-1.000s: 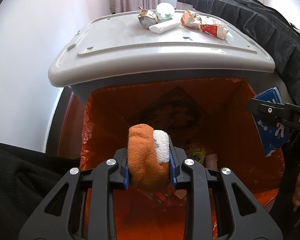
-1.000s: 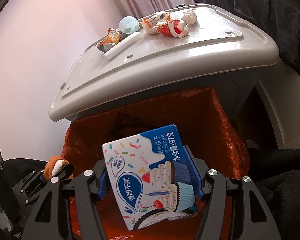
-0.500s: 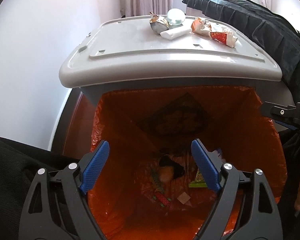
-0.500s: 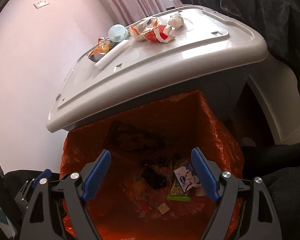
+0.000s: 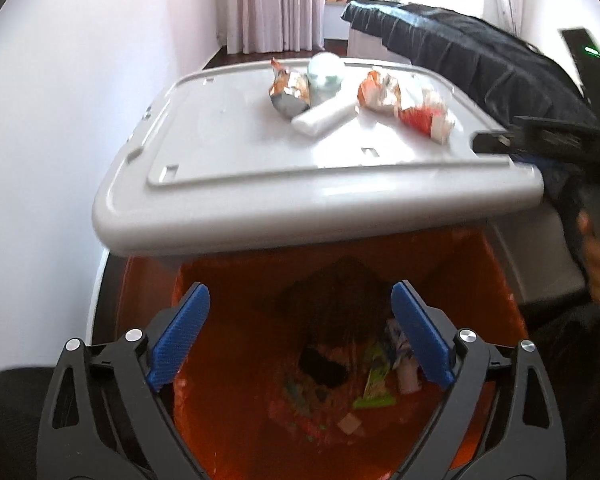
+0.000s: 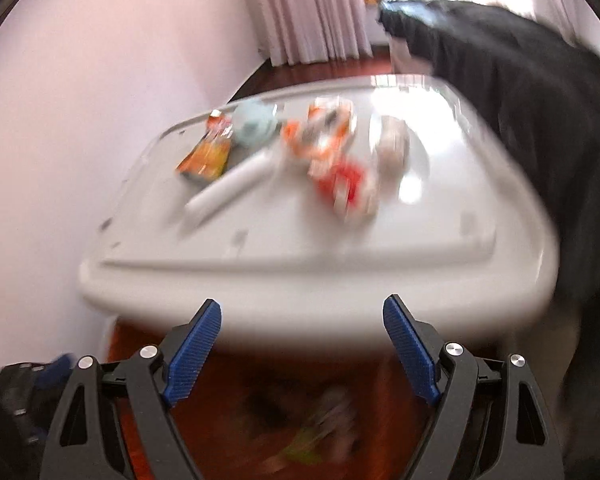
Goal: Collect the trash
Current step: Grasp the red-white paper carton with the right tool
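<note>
Nearest the lens, the left claw (image 5: 300,334) is seen spread wide and opening further, its blue pads (image 5: 180,336) apart with nothing pinched between them. Directly below it, the orange bin liner (image 5: 228,280) is looked into, and dropped trash is found at the bottom: a green wrapper (image 5: 374,384), a white-and-blue packet (image 5: 400,344) beside it, and something dark to their left that cannot be made out. The right claw (image 6: 302,350) is likewise shown spread and still widening, empty, held over the near edge of the same liner (image 6: 228,420); this view is heavily blurred. In the left view, the right claw's black frame (image 5: 540,142) is caught at the right margin, with a hand (image 5: 598,256) under it. Just beyond the bin, the grey lid serving as a counter (image 5: 260,196) is seen, and the remaining trash is spread across its far half: a foil snack wrapper (image 5: 288,88), a pale round object (image 5: 326,74) touching it from behind, a white tube (image 5: 324,116) lying in front of both, and a crumpled orange-and-red wrapper (image 5: 404,104) to the right. In the right view a pale crumpled lump (image 6: 394,146) is also picked out just right of that wrapper. Farther back, a dark cloth (image 5: 480,60) is draped at the right, and curtains (image 5: 272,4) are hung against the far wall.
</note>
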Tool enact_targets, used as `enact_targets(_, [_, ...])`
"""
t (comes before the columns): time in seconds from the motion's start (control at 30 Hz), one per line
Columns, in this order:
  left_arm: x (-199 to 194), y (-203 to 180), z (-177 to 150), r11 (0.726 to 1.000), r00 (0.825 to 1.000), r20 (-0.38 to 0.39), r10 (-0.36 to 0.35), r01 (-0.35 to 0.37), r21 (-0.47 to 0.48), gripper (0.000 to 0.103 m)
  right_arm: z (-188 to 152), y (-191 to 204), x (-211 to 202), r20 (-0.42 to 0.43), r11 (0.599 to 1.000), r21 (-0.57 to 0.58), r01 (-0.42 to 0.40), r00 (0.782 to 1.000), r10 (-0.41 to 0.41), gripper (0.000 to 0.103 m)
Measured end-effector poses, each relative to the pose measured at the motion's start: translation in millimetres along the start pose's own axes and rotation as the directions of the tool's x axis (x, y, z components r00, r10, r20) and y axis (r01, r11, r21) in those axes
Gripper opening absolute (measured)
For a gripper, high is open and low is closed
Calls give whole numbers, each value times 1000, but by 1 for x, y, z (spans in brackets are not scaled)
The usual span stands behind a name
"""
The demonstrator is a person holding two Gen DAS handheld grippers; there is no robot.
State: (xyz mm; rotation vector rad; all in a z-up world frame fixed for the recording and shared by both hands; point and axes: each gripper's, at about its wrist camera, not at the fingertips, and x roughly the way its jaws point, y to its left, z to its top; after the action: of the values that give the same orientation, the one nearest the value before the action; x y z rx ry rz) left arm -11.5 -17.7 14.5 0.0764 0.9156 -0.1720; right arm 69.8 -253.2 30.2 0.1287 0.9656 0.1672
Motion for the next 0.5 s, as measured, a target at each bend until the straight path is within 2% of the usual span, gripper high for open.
enact_targets(0.07, [6,3,4,1000,1000,0,-2,2,-26,90,27,-3,25,-12,997,-67,26,1000,-27,83])
enact_targets(0.2, [21,6,0,999,999,-32,4,-5,-31,90,59,-16,74,-42,994,-100,45,998,-49,83])
enact_targets(0.33, [28,8,-1,1000,999,-47,20,-21,-23,90,75,-22,114,-84,991,-118,69,993,-79,78])
enact_targets(0.37, [29,9,-1,999,999,-50,19,-20,-27,90,76,-23,121,-98,990,-124,67,992,-80,71])
enact_targets(0.4, [31,10,-1,999,998,-55,14,-16,-33,90,77,-23,129,-114,989,-131,71,990,-86,69])
enact_targets(0.43, [32,10,-1,999,998,-59,4,-7,-42,90,78,-21,130,-94,987,-137,78,991,-91,66])
enact_targets(0.47, [33,11,0,999,998,-60,-1,-1,-47,90,78,-21,131,-97,988,-138,76,991,-90,56])
enact_targets(0.5, [33,11,0,999,998,-59,-5,2,-50,90,79,-19,130,-99,988,-134,78,991,-91,32])
